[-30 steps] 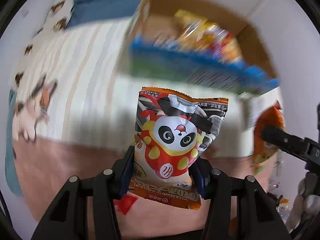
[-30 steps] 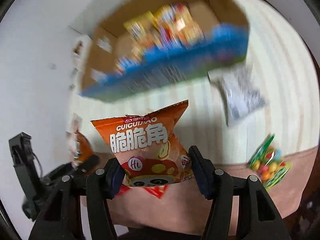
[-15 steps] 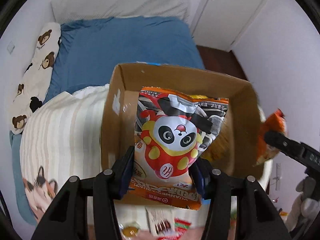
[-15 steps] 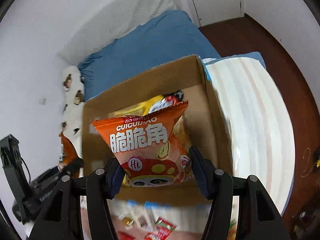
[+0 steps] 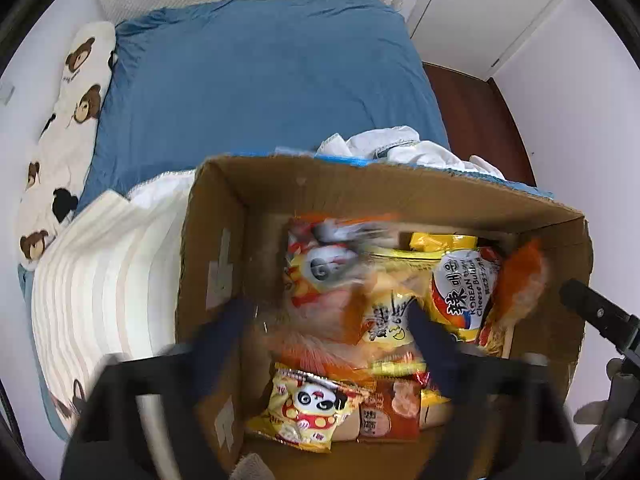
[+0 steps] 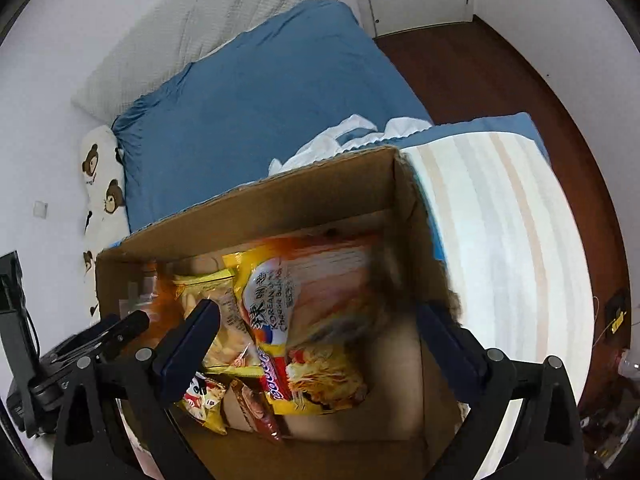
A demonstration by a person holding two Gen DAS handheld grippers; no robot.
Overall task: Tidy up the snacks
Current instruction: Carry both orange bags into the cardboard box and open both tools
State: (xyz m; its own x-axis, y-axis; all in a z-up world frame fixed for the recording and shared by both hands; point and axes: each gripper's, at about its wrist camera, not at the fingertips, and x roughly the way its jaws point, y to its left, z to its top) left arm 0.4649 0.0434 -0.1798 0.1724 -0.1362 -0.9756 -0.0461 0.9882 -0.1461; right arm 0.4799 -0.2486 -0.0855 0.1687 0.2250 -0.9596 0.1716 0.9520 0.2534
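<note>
A brown cardboard box (image 5: 216, 216) (image 6: 312, 188) sits on the bed and holds several snack bags. Both grippers hang above its open top. My left gripper (image 5: 332, 332) is open; the panda snack bag (image 5: 320, 268) is blurred in mid-fall below it. My right gripper (image 6: 320, 332) is open; a blurred orange bag (image 6: 332, 276) drops from it onto the pile. A Korean cheese noodle pack (image 5: 464, 292) (image 6: 272, 300) and a yellow panda bag (image 5: 308, 412) lie in the box.
The box stands on a cream striped blanket (image 5: 100, 280) (image 6: 492, 220) over a blue bed sheet (image 5: 248, 88) (image 6: 256, 92). A bear-print pillow (image 5: 60, 128) lies at the left. White cloth (image 5: 400, 148) is behind the box. Dark wood floor (image 6: 500, 72) is at the right.
Both grippers have opened and let go of their snack bags, which fall blurred into the box. The grippers have moved further over the box.
</note>
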